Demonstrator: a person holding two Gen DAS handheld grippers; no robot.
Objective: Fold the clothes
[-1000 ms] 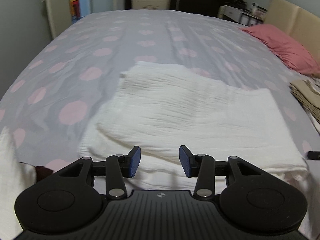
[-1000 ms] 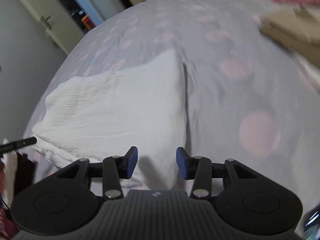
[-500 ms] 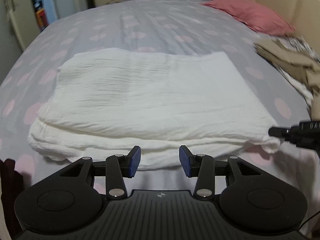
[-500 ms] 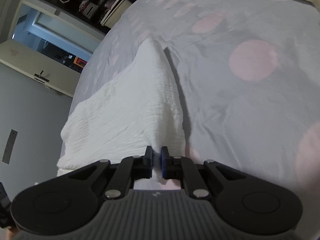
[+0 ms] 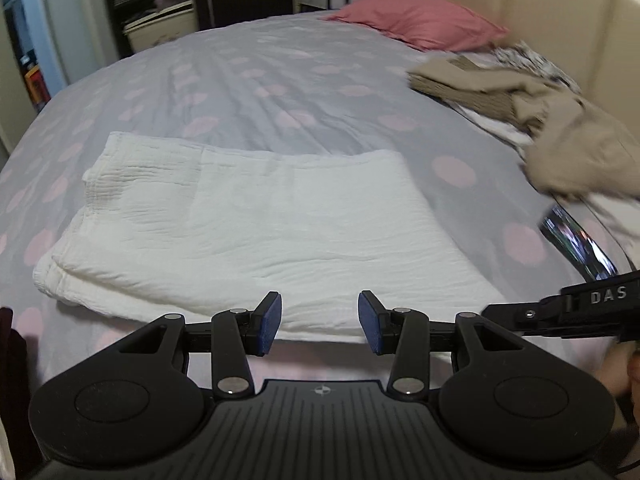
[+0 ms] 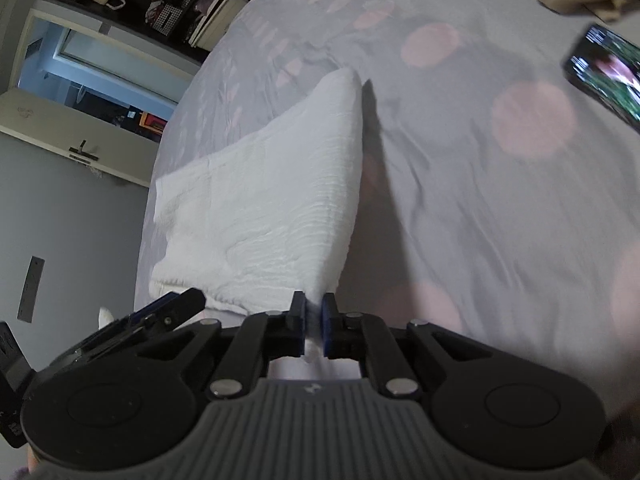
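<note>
A white crinkled cloth (image 5: 256, 228) lies folded in layers on the grey bedsheet with pink dots (image 5: 280, 80). My left gripper (image 5: 319, 322) hovers open at the cloth's near edge, nothing between its blue pads. My right gripper (image 6: 314, 330) is shut on the near right corner of the white cloth (image 6: 280, 208), lifting that edge slightly off the sheet. The right gripper's black body (image 5: 568, 312) shows at the right edge of the left wrist view. The left gripper's fingers (image 6: 168, 308) appear at the lower left of the right wrist view.
A heap of beige and patterned clothes (image 5: 520, 96) lies at the right of the bed by a pink pillow (image 5: 416, 28) and a padded headboard (image 5: 540, 12). A lit phone (image 6: 604, 72) rests on the sheet right of the cloth. Shelves and a doorway (image 6: 100, 76) stand beyond the bed.
My right gripper went from open to shut on the cloth's near right corner and has raised it. The left gripper swung right along the near edge, staying open.
</note>
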